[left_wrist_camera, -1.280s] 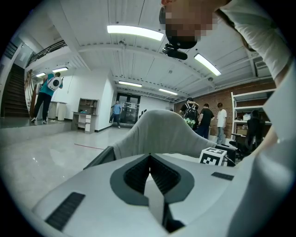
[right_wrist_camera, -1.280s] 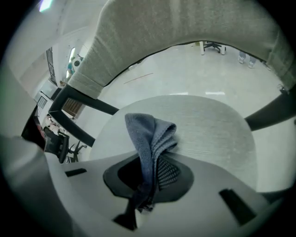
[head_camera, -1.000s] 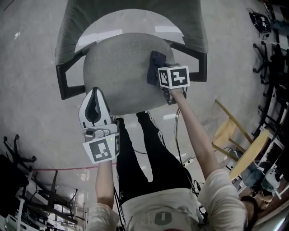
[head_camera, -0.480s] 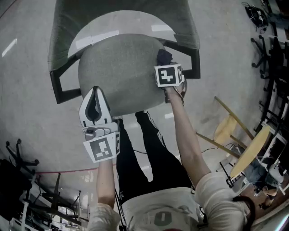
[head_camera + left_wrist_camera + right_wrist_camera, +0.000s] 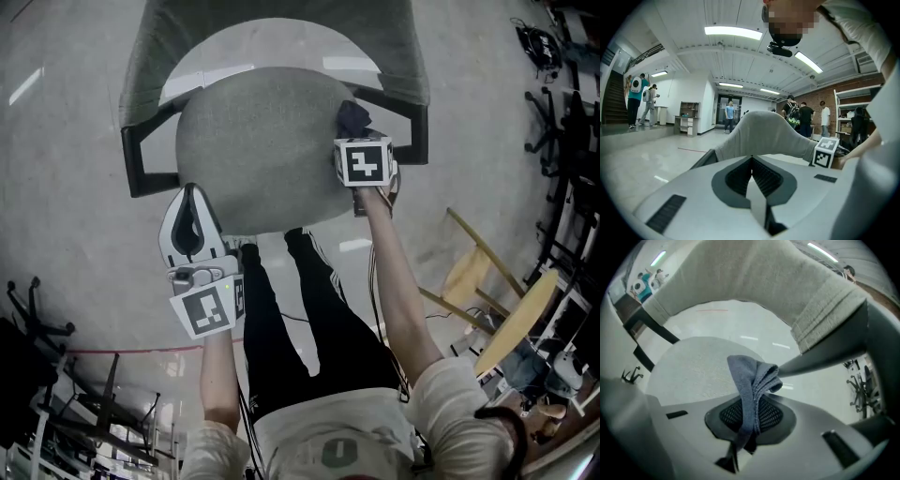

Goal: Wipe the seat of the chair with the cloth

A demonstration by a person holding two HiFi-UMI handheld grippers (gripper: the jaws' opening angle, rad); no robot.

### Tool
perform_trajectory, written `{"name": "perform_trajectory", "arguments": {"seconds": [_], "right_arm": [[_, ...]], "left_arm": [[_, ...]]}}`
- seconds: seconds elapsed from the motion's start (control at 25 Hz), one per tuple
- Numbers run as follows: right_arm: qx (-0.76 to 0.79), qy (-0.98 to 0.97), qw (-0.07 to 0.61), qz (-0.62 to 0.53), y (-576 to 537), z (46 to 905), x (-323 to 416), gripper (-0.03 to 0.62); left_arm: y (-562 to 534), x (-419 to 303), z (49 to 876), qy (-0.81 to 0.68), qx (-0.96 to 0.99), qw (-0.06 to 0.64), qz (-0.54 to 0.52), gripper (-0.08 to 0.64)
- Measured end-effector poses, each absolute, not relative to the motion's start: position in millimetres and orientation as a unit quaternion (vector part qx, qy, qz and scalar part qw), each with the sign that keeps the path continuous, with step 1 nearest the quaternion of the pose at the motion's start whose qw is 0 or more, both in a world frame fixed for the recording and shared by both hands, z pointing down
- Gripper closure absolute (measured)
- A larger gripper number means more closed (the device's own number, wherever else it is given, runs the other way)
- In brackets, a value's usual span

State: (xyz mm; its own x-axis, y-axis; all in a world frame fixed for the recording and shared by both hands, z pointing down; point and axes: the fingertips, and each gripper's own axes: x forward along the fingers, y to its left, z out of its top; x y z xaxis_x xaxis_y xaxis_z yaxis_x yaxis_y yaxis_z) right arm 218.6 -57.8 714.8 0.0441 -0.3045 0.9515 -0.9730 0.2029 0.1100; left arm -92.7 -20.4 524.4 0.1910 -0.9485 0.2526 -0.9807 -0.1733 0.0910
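Right gripper (image 5: 749, 414): jaws clamped on one folded blue-grey cloth (image 5: 752, 376), held at the right rim of the one round grey fabric chair seat (image 5: 253, 150), just beside one of two black armrests (image 5: 403, 105). Left gripper (image 5: 751, 159): jaws together, nothing between them, near the seat's front left rim. Counted in all: two grippers, one cloth, one chair.
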Motion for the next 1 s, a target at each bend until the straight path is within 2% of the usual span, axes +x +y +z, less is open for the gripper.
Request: {"name": "perform_trajectory", "arguments": {"seconds": [0.12, 0.28, 0.44, 0.72, 1.0], "right_arm": [[0.497, -0.661, 0.436, 0.355, -53, 681, 170, 0.543], [0.41, -0.735, 0.345, 0.415, -26, 644, 64, 0.543], [0.308, -0.768, 0.286, 0.483, 14, 633, -39, 0.543], [0.22, -0.734, 0.265, 0.586, 70, 677, -139, 0.543], [0.245, -0.707, 0.278, 0.602, 76, 722, -152, 0.543]], "left_arm": [[-14, -115, 519, -0.65, 0.748, 0.113, 0.067, 0.545], [-2, -147, 509, -0.671, 0.731, 0.106, 0.07, 0.545], [8, -175, 499, -0.682, 0.722, 0.094, 0.07, 0.545], [24, -201, 498, -0.697, 0.707, 0.096, 0.07, 0.545], [39, -214, 512, -0.696, 0.706, 0.106, 0.079, 0.546]]}}
